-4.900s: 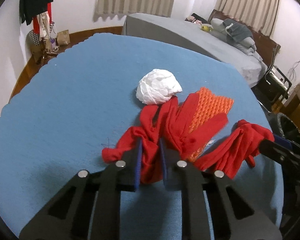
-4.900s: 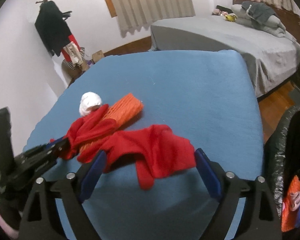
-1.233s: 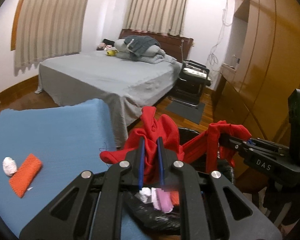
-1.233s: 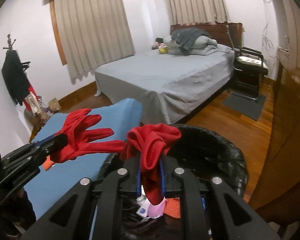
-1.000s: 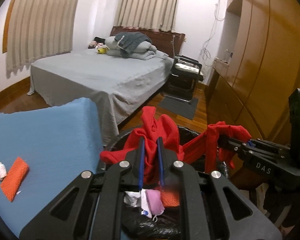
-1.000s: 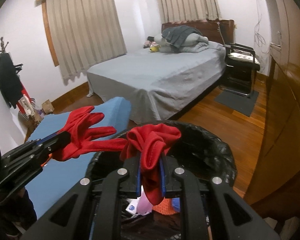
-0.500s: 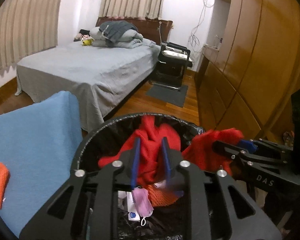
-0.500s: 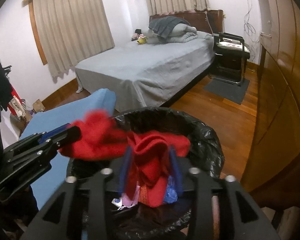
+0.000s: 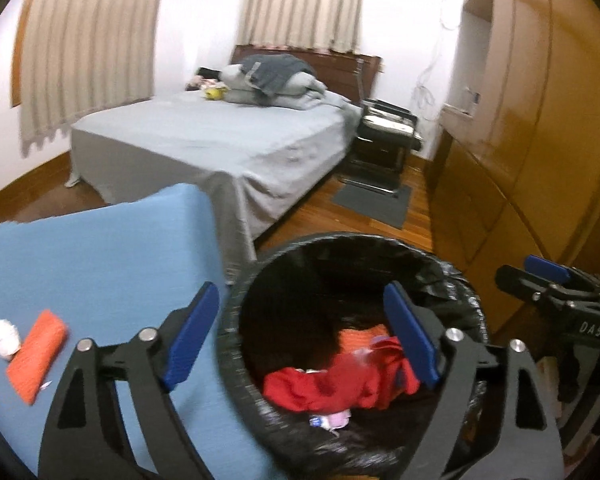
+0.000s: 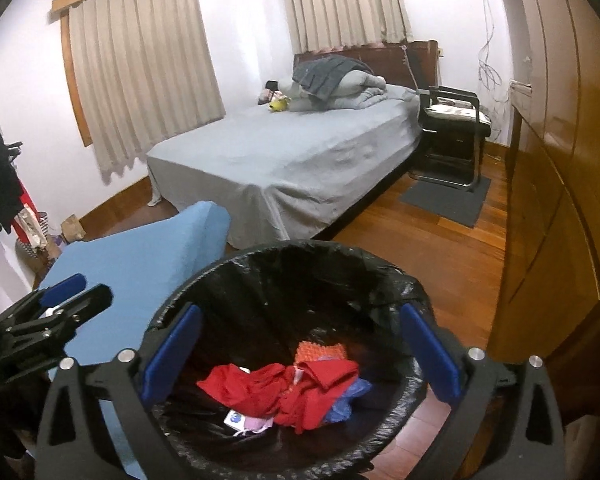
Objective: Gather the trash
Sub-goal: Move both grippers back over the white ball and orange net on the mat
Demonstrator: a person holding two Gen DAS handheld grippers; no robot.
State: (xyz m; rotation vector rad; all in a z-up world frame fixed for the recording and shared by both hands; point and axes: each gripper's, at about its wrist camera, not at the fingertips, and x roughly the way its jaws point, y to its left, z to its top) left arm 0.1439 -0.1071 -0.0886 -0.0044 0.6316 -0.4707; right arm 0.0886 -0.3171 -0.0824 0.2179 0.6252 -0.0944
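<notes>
Left wrist view: left gripper (image 9: pixel 304 344) hangs over the trash bin (image 9: pixel 260 272), its 2 blue pads (image 9: pixel 188 332) spread wide after just opening, nothing between them. The bin is 1 round can lined with 1 black bag, standing just beside the blue table (image 9: pixel 92 256). Inside lies 1 heap of red cloth (image 9: pixel 332 384), loose and blurred, so the count of pieces cannot be told here; 1 orange mesh piece (image 9: pixel 354 338) sits behind it, 1 pinkish scrap (image 9: pixel 332 420) in front. 2 things are left on the table near its left edge: 1 white paper wad (image 9: pixel 6 338) and 1 orange mesh sleeve (image 9: pixel 36 356), touching each other. The right gripper (image 9: pixel 540 276) shows at the right edge, only 1 blue pad visible. Background: 1 bed (image 9: pixel 204 148), 1 black chair (image 9: pixel 384 136), 1 wooden wardrobe (image 9: pixel 540 120). Right wrist view: right gripper (image 10: pixel 300 344) is also over the bin (image 10: pixel 340 256), 2 pads (image 10: pixel 428 352) fully apart after just opening, empty. At the bin bottom the red cloth (image 10: pixel 284 392) looks like 2 bunched pieces side by side, with 1 orange mesh piece (image 10: pixel 320 350) behind, 1 blue scrap (image 10: pixel 348 396) to the right, 1 pink-white scrap (image 10: pixel 244 420) in front. The left gripper (image 10: pixel 72 296) pokes in at left above the table (image 10: pixel 140 264), only 1 blue pad visible.
</notes>
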